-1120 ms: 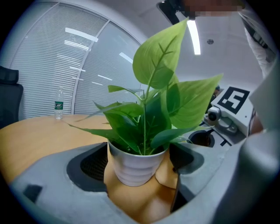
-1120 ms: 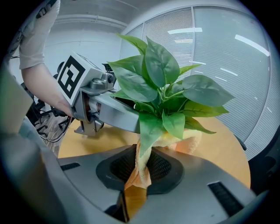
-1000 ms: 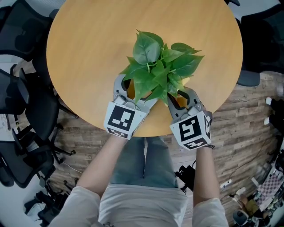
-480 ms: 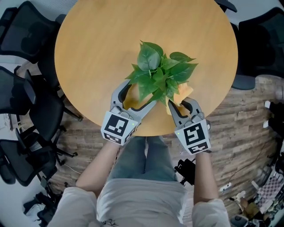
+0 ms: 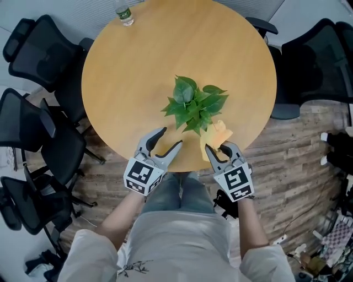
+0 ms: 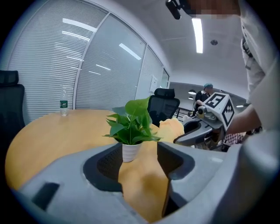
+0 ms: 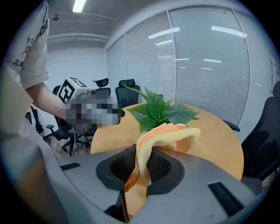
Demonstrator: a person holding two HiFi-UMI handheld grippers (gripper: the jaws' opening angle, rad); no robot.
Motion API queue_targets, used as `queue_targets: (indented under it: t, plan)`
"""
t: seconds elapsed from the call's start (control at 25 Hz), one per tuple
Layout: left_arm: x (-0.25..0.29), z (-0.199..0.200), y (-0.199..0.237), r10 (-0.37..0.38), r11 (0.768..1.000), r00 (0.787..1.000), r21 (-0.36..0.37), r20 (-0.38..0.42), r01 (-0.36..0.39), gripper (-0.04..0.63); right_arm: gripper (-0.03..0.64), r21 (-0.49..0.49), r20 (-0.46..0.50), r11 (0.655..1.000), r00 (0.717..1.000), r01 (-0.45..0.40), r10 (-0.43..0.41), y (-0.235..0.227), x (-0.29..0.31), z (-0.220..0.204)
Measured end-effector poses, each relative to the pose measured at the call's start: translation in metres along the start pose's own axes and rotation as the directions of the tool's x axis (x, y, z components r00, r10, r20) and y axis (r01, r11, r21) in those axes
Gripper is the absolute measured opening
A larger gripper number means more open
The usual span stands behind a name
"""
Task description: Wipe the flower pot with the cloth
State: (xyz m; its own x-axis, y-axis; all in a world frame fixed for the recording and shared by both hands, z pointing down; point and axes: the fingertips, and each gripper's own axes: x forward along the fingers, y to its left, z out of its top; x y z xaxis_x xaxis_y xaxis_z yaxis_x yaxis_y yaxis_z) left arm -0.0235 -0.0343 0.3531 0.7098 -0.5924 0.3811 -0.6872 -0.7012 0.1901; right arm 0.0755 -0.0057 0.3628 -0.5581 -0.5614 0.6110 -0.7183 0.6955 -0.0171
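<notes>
A green-leaved plant stands in a white flower pot near the middle of the round wooden table; from the head view the leaves hide the pot. My left gripper hovers short of the pot over the near table edge. Its jaws have just been closing and stand apart with nothing between them. My right gripper is shut on a yellow-orange cloth, which drapes over its jaws just right of the leaves.
A clear water bottle stands at the table's far left edge. Black office chairs ring the table on the left and right. A person sits in the far background. Wood-plank floor lies below.
Both grippers have drawn back from the plant toward the near table edge and risen. The left jaws stand narrower than before. The cloth stays in the right gripper.
</notes>
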Motion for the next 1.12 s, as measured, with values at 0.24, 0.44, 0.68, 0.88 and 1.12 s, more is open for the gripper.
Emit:
queue_targets:
  t: [0.24,0.44,0.68,0.88,1.12]
  plan:
    - [-0.018,0.026,-0.012,-0.018,1.000,0.999,-0.014,0.029,0.019,0.129,0.055,0.002,0.059,1.000,0.998,0.018,-0.018,0.013,-0.025,0.032]
    - [-0.028,0.043,-0.022,-0.018,1.000,0.999,0.013,0.029,0.017,0.041,0.055,-0.022,0.088,0.999,0.996,0.033,-0.031,0.016,-0.043,0.052]
    - [-0.042,0.061,-0.032,-0.025,0.999,0.999,0.022,0.039,0.024,0.011,0.055,0.006,0.131,0.999,0.990,0.053,-0.054,0.022,-0.062,0.070]
    - [-0.055,0.068,-0.032,-0.013,0.999,0.999,0.039,0.049,0.011,0.011,0.055,-0.003,0.148,0.997,0.986,0.072,-0.071,0.028,-0.075,0.080]
    - [-0.061,0.075,-0.029,0.010,0.997,0.998,0.073,0.057,-0.014,0.011,0.055,0.033,0.196,0.997,0.978,0.070,-0.075,0.027,-0.079,0.095]
